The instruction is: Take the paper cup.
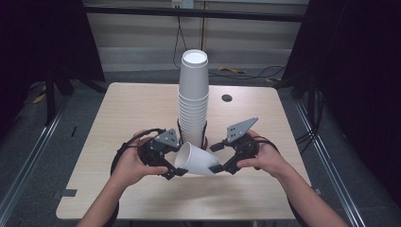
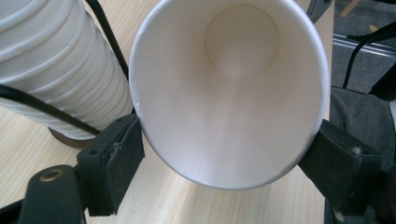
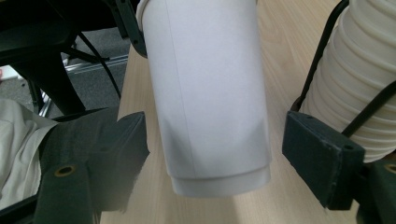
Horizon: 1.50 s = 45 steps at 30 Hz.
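My left gripper point(image 2: 224, 154) clamps the paper cup's point(image 1: 196, 160) rim; cup lies level, mouth toward my left, base between my right gripper's point(image 3: 215, 154) parted jaws.

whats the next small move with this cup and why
Probably close the right gripper on the base end of the paper cup. The left gripper already clamps the cup's rim end, holding it on its side in front of the cup stack. The right fingers flank the base but stand apart from it.
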Available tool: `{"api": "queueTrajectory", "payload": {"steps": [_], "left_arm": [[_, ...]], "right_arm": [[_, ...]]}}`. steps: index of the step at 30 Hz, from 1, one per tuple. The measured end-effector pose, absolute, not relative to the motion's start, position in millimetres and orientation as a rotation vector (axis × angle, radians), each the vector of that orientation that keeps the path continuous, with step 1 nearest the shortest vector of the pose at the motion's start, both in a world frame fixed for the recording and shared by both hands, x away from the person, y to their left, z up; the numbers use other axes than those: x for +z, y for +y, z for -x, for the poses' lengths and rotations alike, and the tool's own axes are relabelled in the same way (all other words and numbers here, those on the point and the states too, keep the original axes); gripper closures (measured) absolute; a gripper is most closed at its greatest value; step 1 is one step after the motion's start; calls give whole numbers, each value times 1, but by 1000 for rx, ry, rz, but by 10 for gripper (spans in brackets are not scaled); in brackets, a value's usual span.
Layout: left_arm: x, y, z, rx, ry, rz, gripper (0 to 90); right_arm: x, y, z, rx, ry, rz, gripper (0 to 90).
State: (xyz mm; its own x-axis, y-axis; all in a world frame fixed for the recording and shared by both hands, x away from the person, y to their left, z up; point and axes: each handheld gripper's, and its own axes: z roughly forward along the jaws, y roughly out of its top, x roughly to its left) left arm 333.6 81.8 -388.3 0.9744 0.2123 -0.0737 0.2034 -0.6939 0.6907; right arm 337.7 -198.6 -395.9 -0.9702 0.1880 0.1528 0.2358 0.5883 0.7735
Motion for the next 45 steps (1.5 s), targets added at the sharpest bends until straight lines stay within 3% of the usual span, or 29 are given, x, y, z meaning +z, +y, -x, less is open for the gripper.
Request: {"api": "queueTrajectory", "payload": {"steps": [19, 36, 45], "left_arm": [[-387, 102, -335, 50, 362, -2419, 170], [-390, 116, -337, 56, 403, -2454, 164], [-392, 108, -338, 58, 394, -2478, 165]], "right_arm": [[-409, -213, -335, -1365, -2825, 447, 222], [-446, -238, -332, -1350, -2858, 624, 222], [-433, -225, -328, -1352, -2857, 538, 203]]}}
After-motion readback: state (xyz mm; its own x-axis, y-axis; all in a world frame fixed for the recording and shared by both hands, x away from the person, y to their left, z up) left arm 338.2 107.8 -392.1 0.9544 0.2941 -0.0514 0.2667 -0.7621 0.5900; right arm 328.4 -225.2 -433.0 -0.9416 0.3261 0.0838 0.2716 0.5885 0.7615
